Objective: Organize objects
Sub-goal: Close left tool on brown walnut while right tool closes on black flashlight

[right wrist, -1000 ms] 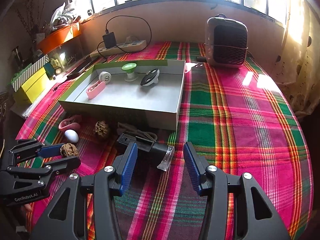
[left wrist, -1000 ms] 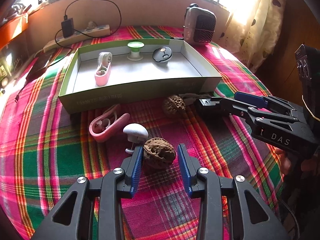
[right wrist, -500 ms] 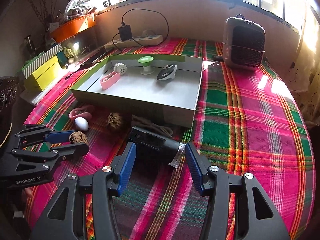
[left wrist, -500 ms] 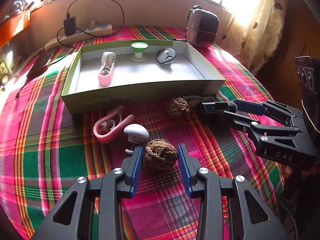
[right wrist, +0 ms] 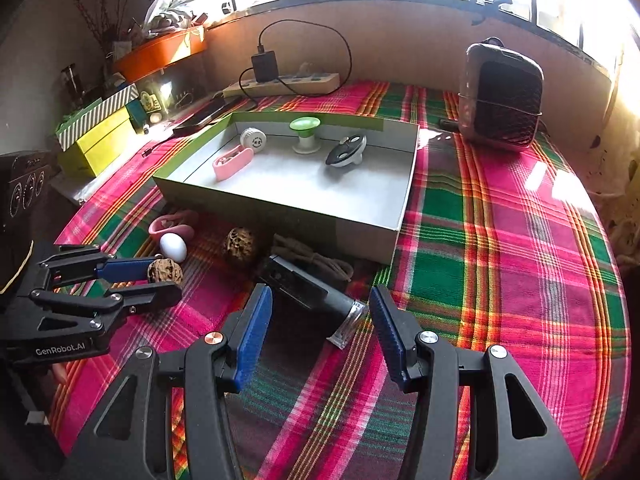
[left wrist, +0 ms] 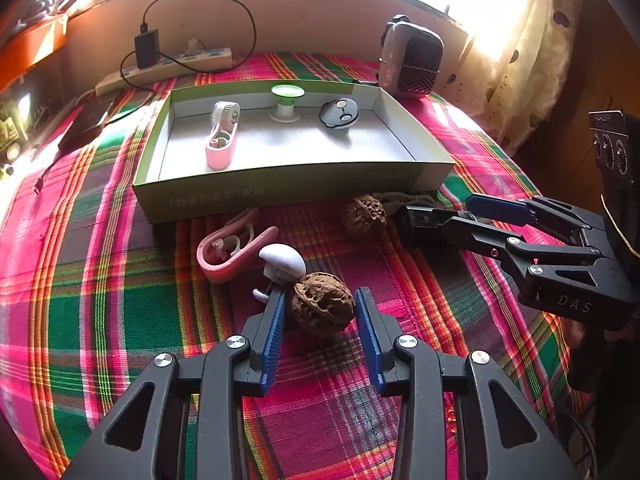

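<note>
Left wrist view: left gripper (left wrist: 320, 312) low over the plaid cloth (left wrist: 100, 320); a walnut (left wrist: 322, 309) sits between its blue pads (left wrist: 274, 336), the left pad at or just off the shell, the right pad apart from it by a thin gap; fingers spread, not pinching. White mushroom (left wrist: 282, 261) just beyond the walnut, touching a pink clip (left wrist: 232, 249); second walnut (left wrist: 365, 216) nearer the box (left wrist: 288, 192), beside a tan cord (left wrist: 404, 200). Box holds a pink tape dispenser (left wrist: 222, 136), a green-topped spool (left wrist: 286, 103) and a dark round gadget (left wrist: 339, 113). Right gripper (left wrist: 452, 216) comes in from the right, its tips at a black tool (left wrist: 420, 222). Power strip (left wrist: 168, 68) and heater (left wrist: 412, 60) at the far edge.

Right wrist view: right gripper (right wrist: 320, 312) with fingers spread wide, the jaws having just opened a little; the black tool (right wrist: 308, 292) lies slantwise on the cloth with its clear tip (right wrist: 349, 322) between the pads, neither pad touching it. Cord (right wrist: 316, 258) heaped just behind the tool, before the box (right wrist: 360, 224). Left gripper (right wrist: 160, 278) at far left with the walnut (right wrist: 165, 273) between its tips; mushroom (right wrist: 173, 246) and clip (right wrist: 172, 226) beyond; second walnut (right wrist: 239, 242) near the box wall.
</note>
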Demonstrator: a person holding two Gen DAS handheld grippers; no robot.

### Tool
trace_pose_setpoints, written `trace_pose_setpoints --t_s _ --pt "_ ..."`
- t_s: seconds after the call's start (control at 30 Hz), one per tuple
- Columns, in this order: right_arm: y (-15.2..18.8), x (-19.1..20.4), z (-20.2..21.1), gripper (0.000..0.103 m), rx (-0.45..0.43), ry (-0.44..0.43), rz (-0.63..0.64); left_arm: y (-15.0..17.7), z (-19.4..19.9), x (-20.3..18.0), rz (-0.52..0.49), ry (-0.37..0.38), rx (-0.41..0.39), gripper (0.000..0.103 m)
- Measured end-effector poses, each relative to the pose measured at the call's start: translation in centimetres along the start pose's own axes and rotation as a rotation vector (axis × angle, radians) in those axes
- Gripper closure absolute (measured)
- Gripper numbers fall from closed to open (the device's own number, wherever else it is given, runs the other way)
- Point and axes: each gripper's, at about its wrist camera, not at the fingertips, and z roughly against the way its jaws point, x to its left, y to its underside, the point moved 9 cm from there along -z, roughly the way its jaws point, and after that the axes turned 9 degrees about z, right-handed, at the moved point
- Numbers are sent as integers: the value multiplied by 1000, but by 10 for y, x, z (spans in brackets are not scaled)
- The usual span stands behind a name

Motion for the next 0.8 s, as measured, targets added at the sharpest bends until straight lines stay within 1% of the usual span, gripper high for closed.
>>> trace_pose_setpoints --t_s 0.07,0.17,0.3,0.43,0.63,0.67,0.8 --pt "-3 -1 -4 51 2 0 3 0 0 0 0 1 0 70" --pt "-5 1 -9 51 11 -28 2 1 1 1 5 5 1 70" --pt "-1 6 -9 51 23 -42 19 1 1 2 5 5 1 70" --pt "4 15 -4 51 21 -105 19 0 2 2 5 6 2 70" --pt "10 37 3 51 19 -178 64 0 2 3 6 6 2 70" --pt "11 39 2 51 22 -176 69 0 2 3 7 6 2 70" --pt "11 36 -7 51 42 -98 77 0 2 4 7 3 1 70"
